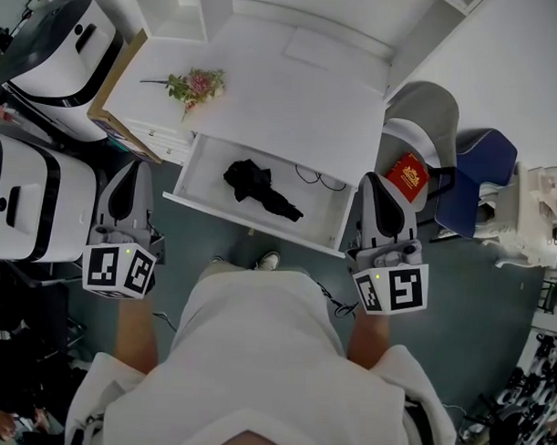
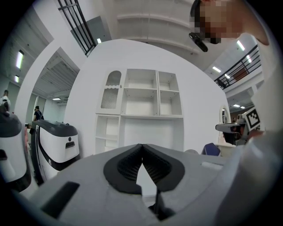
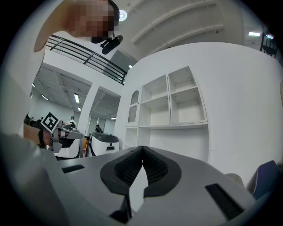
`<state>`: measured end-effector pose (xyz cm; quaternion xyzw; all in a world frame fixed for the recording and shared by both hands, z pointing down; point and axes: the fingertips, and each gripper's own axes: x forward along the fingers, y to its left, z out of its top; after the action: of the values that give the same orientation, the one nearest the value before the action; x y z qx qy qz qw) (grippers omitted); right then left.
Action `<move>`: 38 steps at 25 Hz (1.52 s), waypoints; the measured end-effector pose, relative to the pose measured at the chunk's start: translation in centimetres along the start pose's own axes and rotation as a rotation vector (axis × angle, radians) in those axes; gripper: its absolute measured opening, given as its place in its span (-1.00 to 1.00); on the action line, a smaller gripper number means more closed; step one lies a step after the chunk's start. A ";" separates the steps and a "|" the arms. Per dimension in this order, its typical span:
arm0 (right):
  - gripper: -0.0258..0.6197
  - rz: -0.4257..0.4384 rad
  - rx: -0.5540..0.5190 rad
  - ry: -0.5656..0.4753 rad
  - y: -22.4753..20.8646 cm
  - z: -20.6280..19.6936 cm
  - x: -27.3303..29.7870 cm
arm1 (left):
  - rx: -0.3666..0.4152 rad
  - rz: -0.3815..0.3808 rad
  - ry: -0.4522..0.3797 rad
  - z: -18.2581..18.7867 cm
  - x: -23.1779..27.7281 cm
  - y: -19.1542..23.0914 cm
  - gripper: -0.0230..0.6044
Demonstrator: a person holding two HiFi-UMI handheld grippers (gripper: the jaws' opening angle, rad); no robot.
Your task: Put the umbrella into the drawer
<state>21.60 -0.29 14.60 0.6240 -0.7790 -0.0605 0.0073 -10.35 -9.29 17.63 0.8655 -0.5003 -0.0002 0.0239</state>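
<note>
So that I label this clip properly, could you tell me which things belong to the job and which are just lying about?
Job: black umbrella, lying in the open drawer; left gripper, right gripper, both shut, empty.
Lying about: flower sprig on the desk; red packet on the chair; cable in the drawer.

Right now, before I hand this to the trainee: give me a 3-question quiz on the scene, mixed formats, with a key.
1. True or false: the black umbrella lies inside the open drawer.
2. What lies on the white desk top above the drawer?
A. flowers
B. a mug
C. scissors
3. Fill in: the jaws of the left gripper and of the right gripper are both ___, with nothing between them.

Key
1. True.
2. A.
3. shut.
</note>
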 end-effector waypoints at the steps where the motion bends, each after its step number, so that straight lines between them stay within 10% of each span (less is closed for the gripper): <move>1: -0.92 0.001 0.002 0.000 0.0 -0.1 0.0 | -0.002 -0.003 0.007 -0.2 0.0 0.0 -0.88; 38: -0.92 0.140 0.025 0.036 3.4 -2.6 1.2 | 0.004 0.009 0.038 -1.8 -0.4 -0.8 -0.88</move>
<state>18.27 -1.00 17.45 0.5691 -0.8211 -0.0389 0.0177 -9.78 -8.50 19.36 0.8632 -0.5036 0.0171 0.0317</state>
